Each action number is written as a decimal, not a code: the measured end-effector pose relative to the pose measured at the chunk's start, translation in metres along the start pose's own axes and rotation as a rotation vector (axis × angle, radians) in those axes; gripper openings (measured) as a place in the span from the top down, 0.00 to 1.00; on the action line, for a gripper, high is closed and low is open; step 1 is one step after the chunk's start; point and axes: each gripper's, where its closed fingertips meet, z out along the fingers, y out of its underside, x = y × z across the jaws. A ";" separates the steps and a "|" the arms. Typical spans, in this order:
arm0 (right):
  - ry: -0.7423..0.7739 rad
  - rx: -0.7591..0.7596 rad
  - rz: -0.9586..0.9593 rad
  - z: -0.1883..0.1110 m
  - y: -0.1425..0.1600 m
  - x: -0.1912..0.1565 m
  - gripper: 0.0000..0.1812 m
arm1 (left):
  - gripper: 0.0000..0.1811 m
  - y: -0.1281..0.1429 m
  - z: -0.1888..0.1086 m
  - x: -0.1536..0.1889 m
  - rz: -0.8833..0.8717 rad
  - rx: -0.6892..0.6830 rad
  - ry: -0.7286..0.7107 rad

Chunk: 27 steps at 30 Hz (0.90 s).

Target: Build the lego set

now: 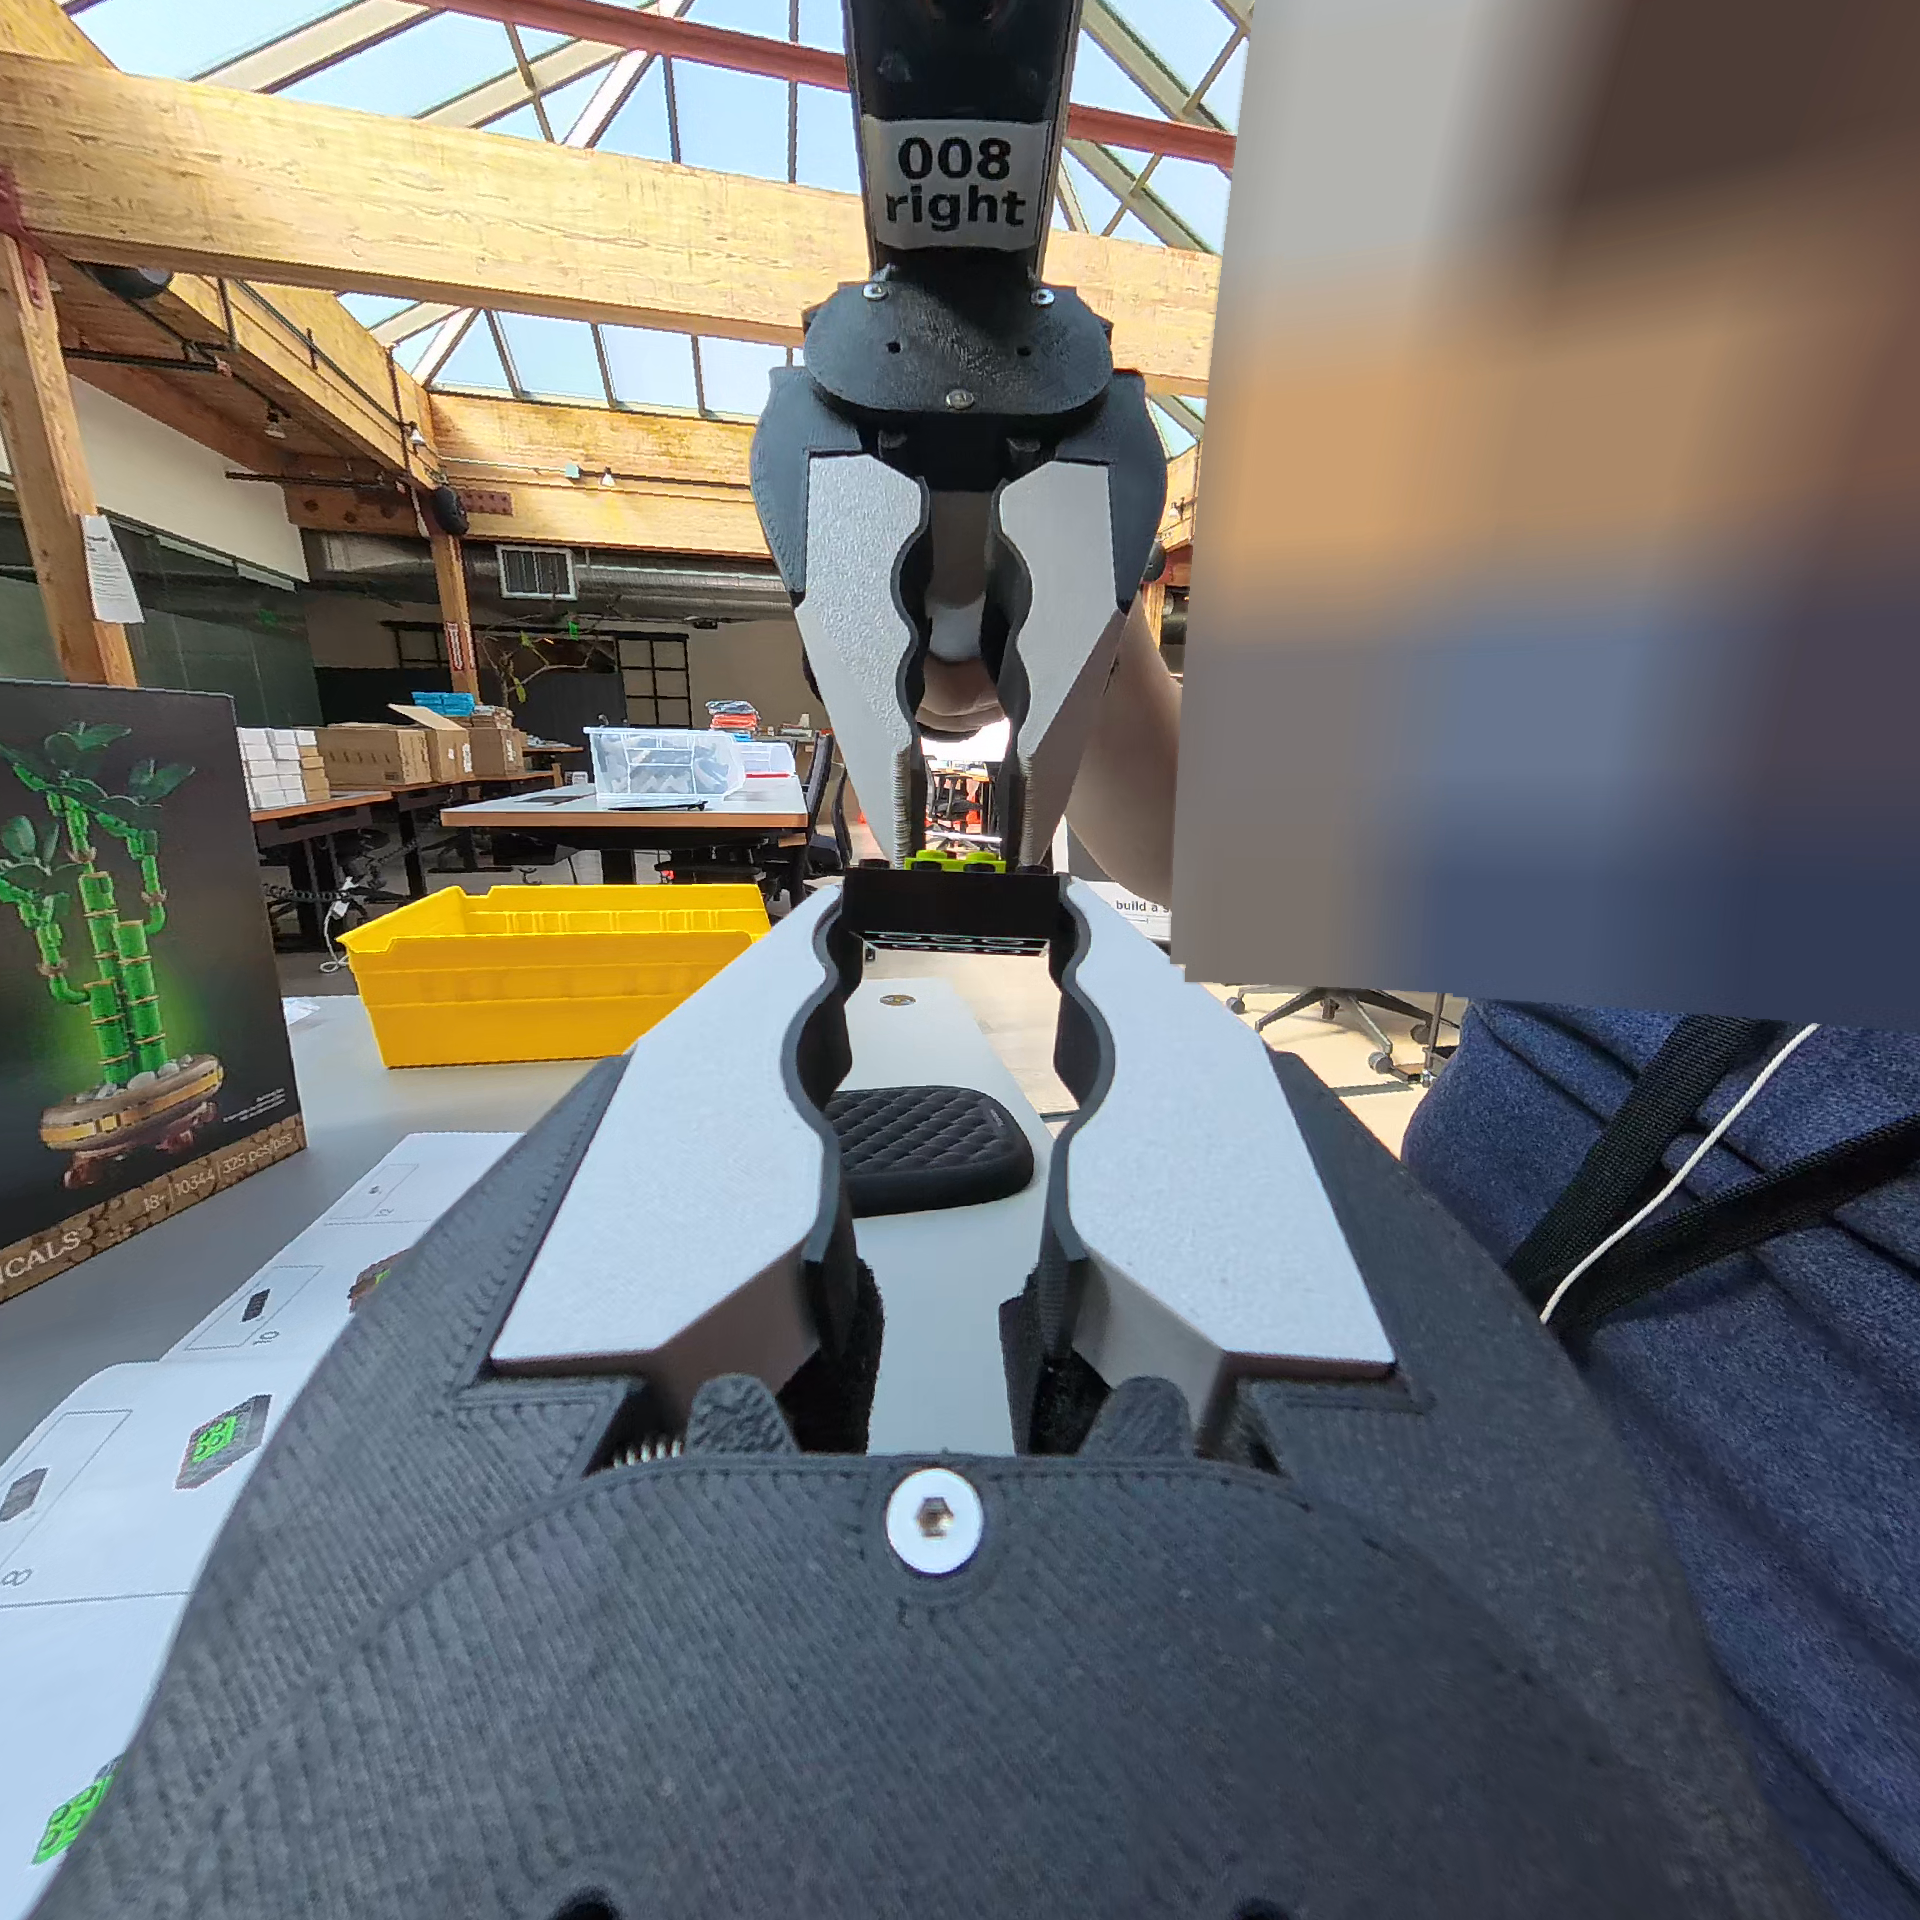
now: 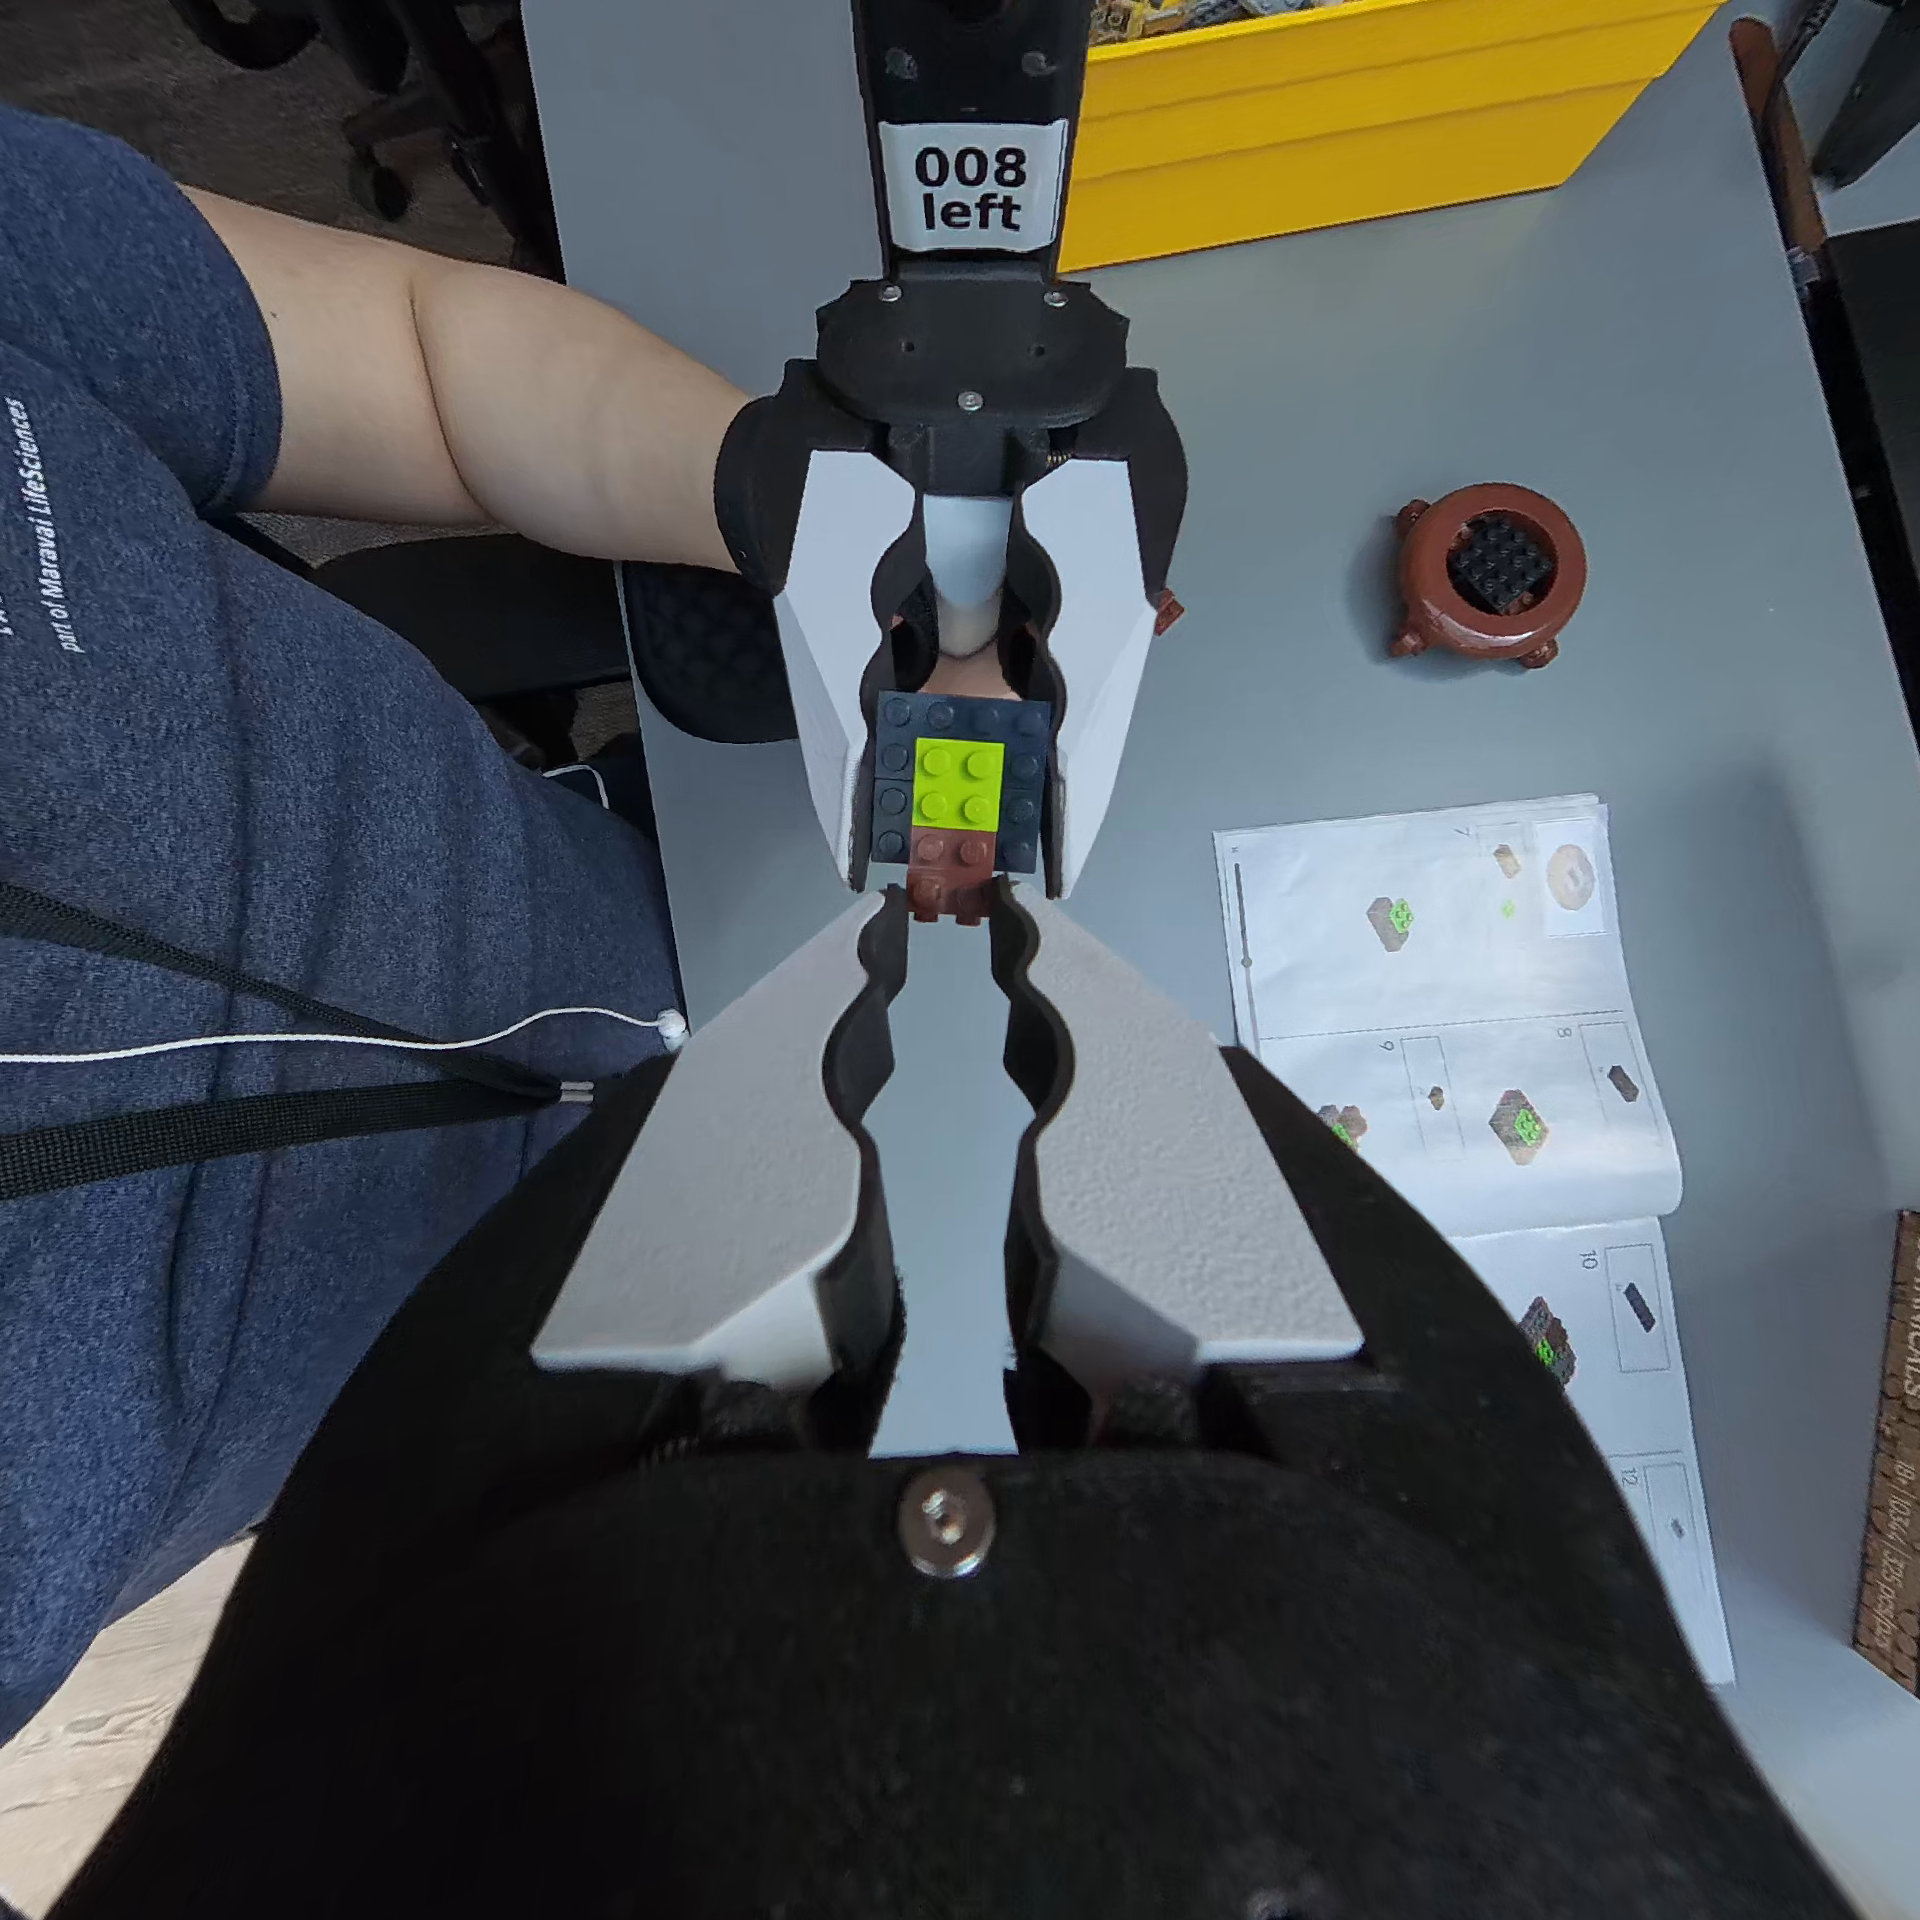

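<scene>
My left gripper is shut on a small black plate assembly and holds it up above the table. In the right wrist view this assembly is a dark studded plate with a lime green 2x2 piece on top and a brown brick at its near edge. My right gripper meets it tip to tip, its jaws nearly closed on the brown brick. In the left wrist view the right gripper comes down from above onto the assembly.
A round brown pot base with black studs inside sits on the grey table. An open instruction booklet lies to the right. A yellow bin stands at the far edge. The set's box stands at the left. A person's arm is close. Both grippers' tips are close together, under 4 cm apart. The round brown pot base is about 35 cm from both grippers' fingertips.
</scene>
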 end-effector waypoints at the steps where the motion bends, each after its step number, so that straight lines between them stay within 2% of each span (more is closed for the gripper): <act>1: -0.006 -0.020 -0.002 0.000 0.001 -0.001 0.92 | 0.81 0.000 0.001 0.001 0.007 0.001 -0.001; 15: -0.011 -0.205 -0.058 -0.002 -0.013 -0.004 0.92 | 0.81 -0.025 -0.005 0.005 0.001 0.133 -0.012; 27: 0.001 -0.152 -0.045 -0.002 -0.018 0.000 0.92 | 0.81 -0.029 -0.008 0.002 -0.011 0.148 -0.019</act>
